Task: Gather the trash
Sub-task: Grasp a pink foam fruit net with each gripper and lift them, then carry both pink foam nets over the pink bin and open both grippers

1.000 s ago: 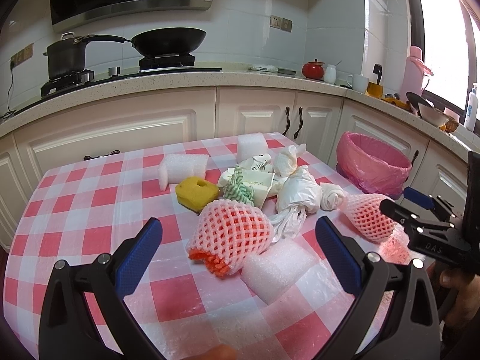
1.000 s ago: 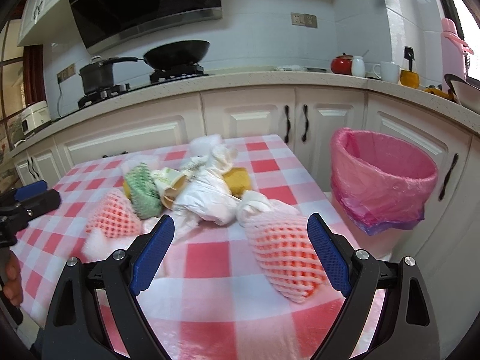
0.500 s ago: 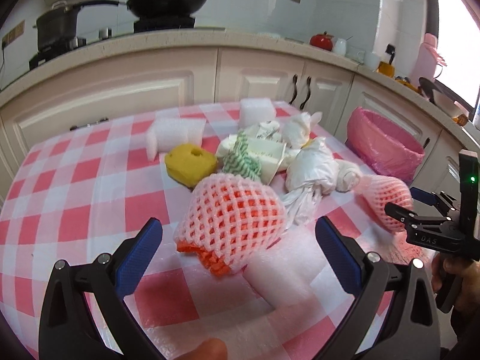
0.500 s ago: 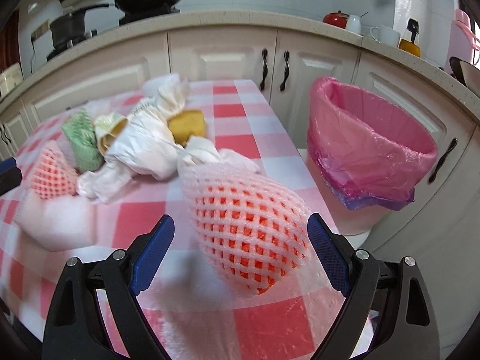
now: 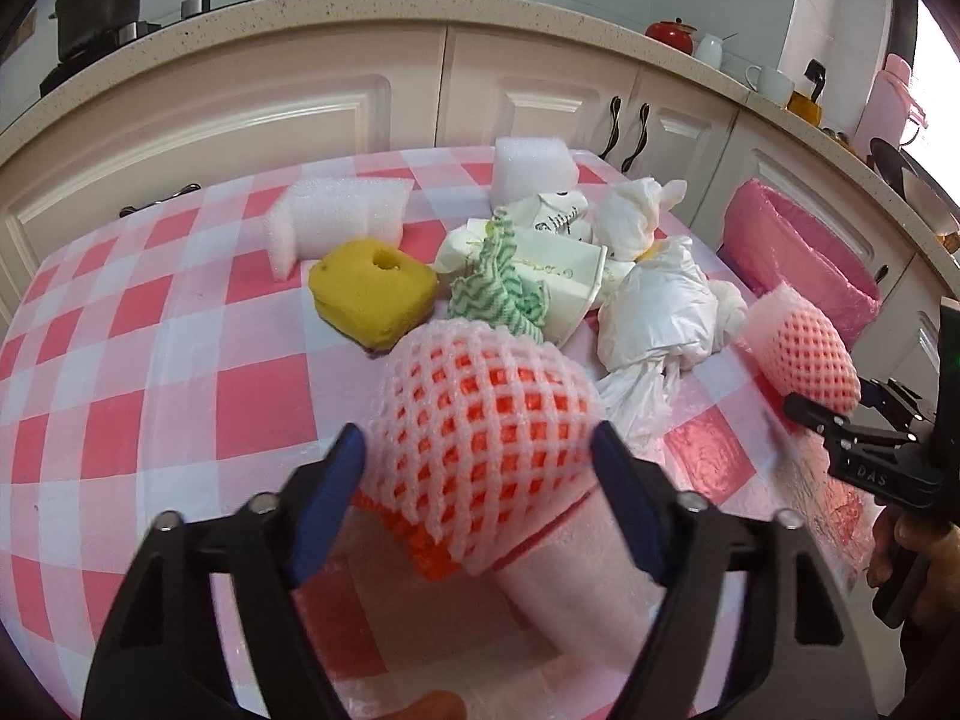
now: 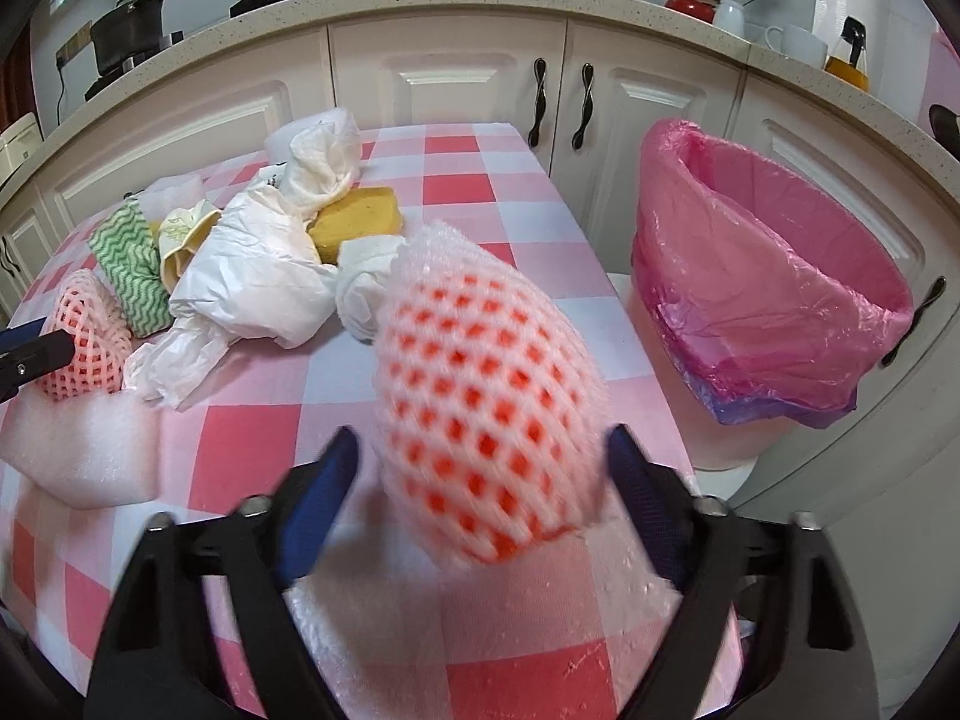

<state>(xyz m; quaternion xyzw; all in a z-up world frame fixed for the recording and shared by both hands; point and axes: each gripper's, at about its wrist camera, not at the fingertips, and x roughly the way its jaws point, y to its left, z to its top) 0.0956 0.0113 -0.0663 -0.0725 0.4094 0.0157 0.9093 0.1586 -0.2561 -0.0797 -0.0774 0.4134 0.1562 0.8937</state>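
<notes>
Since the earlier frames both grippers have been brought down and forward onto the pile, and the jaws of both have just been closing, each with a foam fruit net between them.

Left gripper (image 5: 477,468): half closed around the near foam net (image 5: 480,420), pink mesh over orange. The right pad looks to be touching the net's side; a sliver of gap is seen at the left pad, so a firm grip cannot be confirmed. Under and just right of the net a white foam roll (image 5: 570,588) is lying on the checked tablecloth (image 5: 180,360). Ahead of the jaws: yellow sponge (image 5: 372,294), green-striped cloth (image 5: 501,294), crushed paper cups (image 5: 558,282), knotted white plastic bag (image 5: 660,312). Further ahead, two white foam blocks (image 5: 336,216).

Right gripper (image 6: 483,468): also narrowed to about half, the second foam net (image 6: 489,396) being straddled. The net is motion-blurred; the right pad appears against it, the left pad is just beside it. Contact cannot be told for sure. In the left wrist view this net and gripper are seen far right, with the person's hand (image 5: 912,546) on the handle.

Pink-lined trash bin (image 6: 762,276) is located ahead and to the right of the right gripper, off the table edge, beside the cabinets (image 6: 450,78).
</notes>
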